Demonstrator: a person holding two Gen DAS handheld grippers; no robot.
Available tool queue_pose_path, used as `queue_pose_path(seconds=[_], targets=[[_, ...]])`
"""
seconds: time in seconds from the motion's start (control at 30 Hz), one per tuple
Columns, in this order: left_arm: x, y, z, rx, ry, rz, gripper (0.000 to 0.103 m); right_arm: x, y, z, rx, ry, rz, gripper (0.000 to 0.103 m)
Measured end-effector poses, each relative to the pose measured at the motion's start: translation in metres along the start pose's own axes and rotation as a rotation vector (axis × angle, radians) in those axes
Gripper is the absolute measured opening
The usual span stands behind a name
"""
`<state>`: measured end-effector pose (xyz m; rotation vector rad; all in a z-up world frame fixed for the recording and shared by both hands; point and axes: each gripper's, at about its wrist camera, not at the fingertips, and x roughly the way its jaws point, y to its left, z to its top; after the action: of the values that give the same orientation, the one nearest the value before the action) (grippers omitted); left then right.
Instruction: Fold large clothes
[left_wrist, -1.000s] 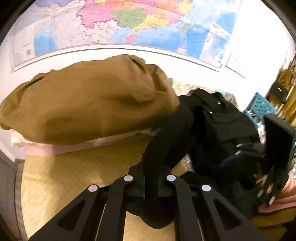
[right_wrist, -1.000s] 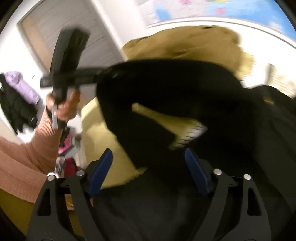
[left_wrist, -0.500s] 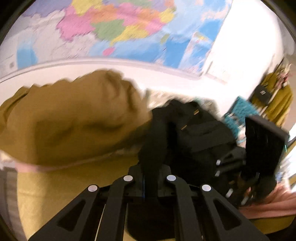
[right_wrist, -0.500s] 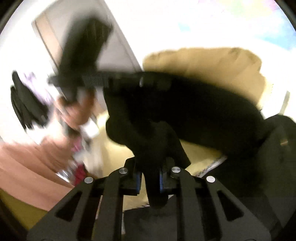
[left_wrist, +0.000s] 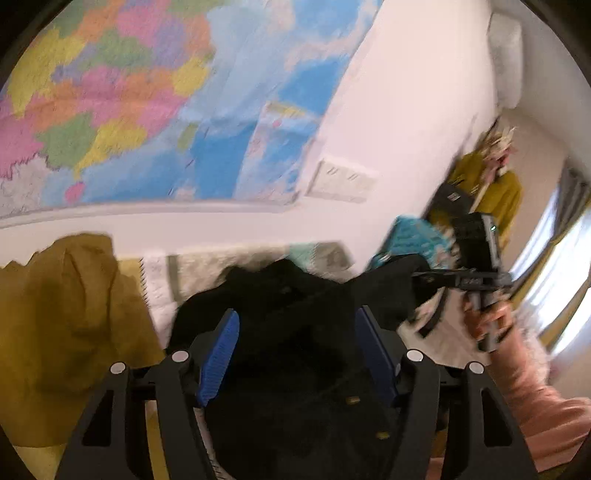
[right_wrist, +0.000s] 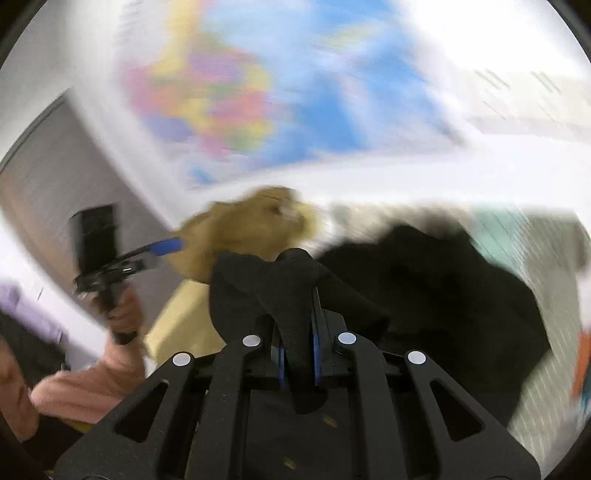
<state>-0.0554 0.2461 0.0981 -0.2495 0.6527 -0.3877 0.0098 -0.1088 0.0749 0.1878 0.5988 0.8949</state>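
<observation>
Left gripper (left_wrist: 297, 350) jaws just opened, black garment (left_wrist: 295, 369) between, unpinched; right gripper (right_wrist: 298, 354) clenched on its fold.

The black garment (left_wrist: 295, 350) is a dark, heavy piece with small gold buttons on its front. It lies crumpled in a heap just ahead of the left hand-held gripper (left_wrist: 299, 354), spreading between and beneath its parted blue pads without being pressed by them. One thick fold of it (right_wrist: 295, 295) rises up into the right hand-held gripper (right_wrist: 298, 354), pinched tight between the pads and stretched up and away from the heap. The rest hangs and bunches to that gripper's right, blurred.
</observation>
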Motion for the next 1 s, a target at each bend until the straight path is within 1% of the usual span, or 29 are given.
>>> queue_pose_path(seconds=[0.07, 0.1, 0.13, 0.17, 0.2, 0.23, 0.27, 0.33, 0.4, 0.43, 0.47, 0.53, 0.57, 0.6, 0.67, 0.7, 0.73, 0.8, 0.83, 0.87, 0.97, 1.0], targets=[[0.036, 0.010, -0.014, -0.022, 0.097, 0.065, 0.063, 0.009, -0.049, -0.015, 0.117, 0.065, -0.053, 0.013], [0.055, 0.015, -0.021, -0.026, 0.144, 0.106, 0.063, 0.016, -0.067, -0.022, 0.155, 0.094, -0.087, 0.014], [0.067, 0.020, -0.026, -0.030, 0.175, 0.134, 0.062, 0.024, -0.084, -0.029, 0.195, 0.120, -0.112, 0.016], [0.082, 0.025, -0.032, -0.040, 0.213, 0.153, 0.062, 0.032, -0.100, -0.037, 0.239, 0.148, -0.118, 0.021], [0.095, 0.029, -0.039, -0.050, 0.248, 0.160, 0.062, 0.036, -0.113, -0.044, 0.264, 0.169, -0.133, 0.023], [0.108, 0.032, -0.046, -0.061, 0.281, 0.166, 0.062, 0.041, -0.126, -0.048, 0.293, 0.181, -0.159, 0.034], [0.120, 0.034, -0.051, -0.054, 0.307, 0.188, 0.062, 0.043, -0.135, -0.052, 0.322, 0.176, -0.167, 0.052], [0.134, 0.034, -0.056, -0.034, 0.327, 0.236, 0.061, 0.039, -0.143, -0.058, 0.337, 0.155, -0.177, 0.070], [0.144, 0.034, -0.057, -0.020, 0.331, 0.270, 0.061, 0.025, -0.142, -0.060, 0.323, 0.113, -0.174, 0.070], [0.146, 0.035, -0.056, -0.017, 0.327, 0.272, 0.061, 0.018, -0.139, -0.062, 0.304, 0.094, -0.168, 0.075], [0.147, 0.036, -0.054, -0.008, 0.320, 0.279, 0.061, 0.010, -0.133, -0.063, 0.274, 0.069, -0.177, 0.082], [0.149, 0.039, -0.049, -0.011, 0.309, 0.290, 0.061, 0.000, -0.117, -0.070, 0.188, 0.028, -0.205, 0.090], [0.151, 0.041, -0.047, -0.019, 0.308, 0.283, 0.061, 0.000, -0.114, -0.072, 0.159, 0.019, -0.213, 0.091], [0.151, 0.042, -0.046, -0.021, 0.307, 0.284, 0.061, -0.001, -0.107, -0.078, 0.116, 0.016, -0.215, 0.091], [0.160, 0.045, -0.041, -0.031, 0.302, 0.292, 0.061, 0.007, -0.096, -0.088, 0.035, 0.022, -0.269, 0.091], [0.162, 0.045, -0.041, -0.036, 0.305, 0.291, 0.061, 0.012, -0.095, -0.089, 0.013, 0.022, -0.291, 0.091], [0.165, 0.046, -0.040, -0.044, 0.308, 0.293, 0.061, 0.019, -0.096, -0.090, 0.007, 0.020, -0.303, 0.088], [0.169, 0.046, -0.039, -0.047, 0.310, 0.302, 0.061, 0.031, -0.107, -0.088, 0.051, 0.025, -0.285, 0.067], [0.169, 0.045, -0.039, -0.046, 0.310, 0.305, 0.061, 0.035, -0.113, -0.086, 0.084, 0.033, -0.251, 0.034], [0.169, 0.045, -0.038, -0.048, 0.307, 0.309, 0.061, 0.037, -0.116, -0.084, 0.107, 0.034, -0.222, 0.012], [0.163, 0.043, -0.035, -0.059, 0.285, 0.301, 0.061, 0.009, -0.122, -0.075, 0.207, -0.054, -0.106, 0.011], [0.160, 0.041, -0.033, -0.062, 0.272, 0.290, 0.061, -0.006, -0.124, -0.071, 0.257, -0.093, -0.053, 0.011]])
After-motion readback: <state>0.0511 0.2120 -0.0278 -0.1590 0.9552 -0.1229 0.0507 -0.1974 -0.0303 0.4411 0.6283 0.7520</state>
